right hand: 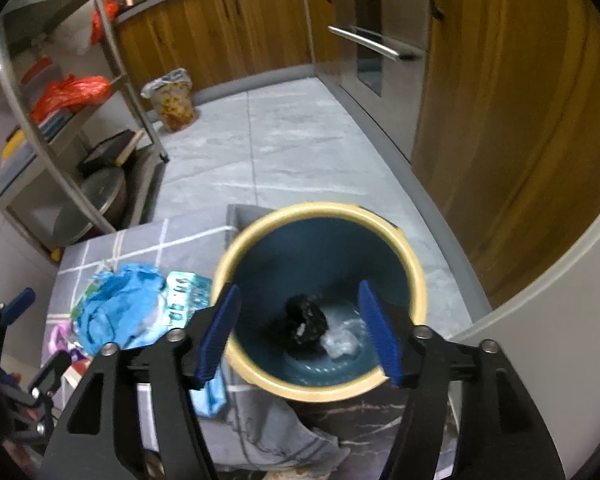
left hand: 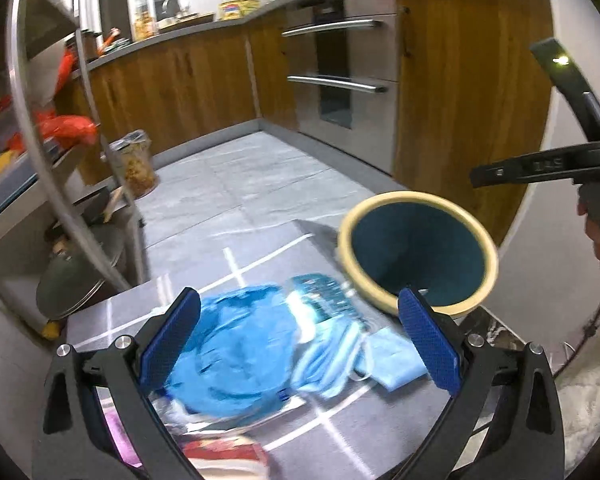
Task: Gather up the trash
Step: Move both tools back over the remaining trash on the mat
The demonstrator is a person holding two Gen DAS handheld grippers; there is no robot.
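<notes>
Both grippers are spread wide and empty. Right gripper [right hand: 300, 332] hangs directly over the mouth of the bin [right hand: 416, 280] (blue inside, cream rim), nothing between its blue pads [right hand: 220, 332]. My read: it is parked there as the drop position. At the bin's bottom sit a black crumpled wad [right hand: 306, 320] and a clear plastic scrap [right hand: 340, 344], so part of the job looks done.

Left gripper [left hand: 300, 336] straddles the remaining pile on the grey checked mat [left hand: 260, 256]: a crumpled blue plastic bag [left hand: 236, 344] sits between the fingers [left hand: 172, 340], not pinched. Just right of it lie blue face masks [left hand: 332, 356], one folded flat [left hand: 392, 360], and behind them a teal printed packet [left hand: 324, 296]. Some pink and red packaging [left hand: 228, 456] shows at the near edge (too blurred to name).

The bin stands at the mat's right edge, just beside the pile. I'd guess that keeps the carry short. The left jaws are already lined up either side of the bag, so that's probably the next pick. It's soft and slippery; it could bunch or drag a mask along.
</notes>
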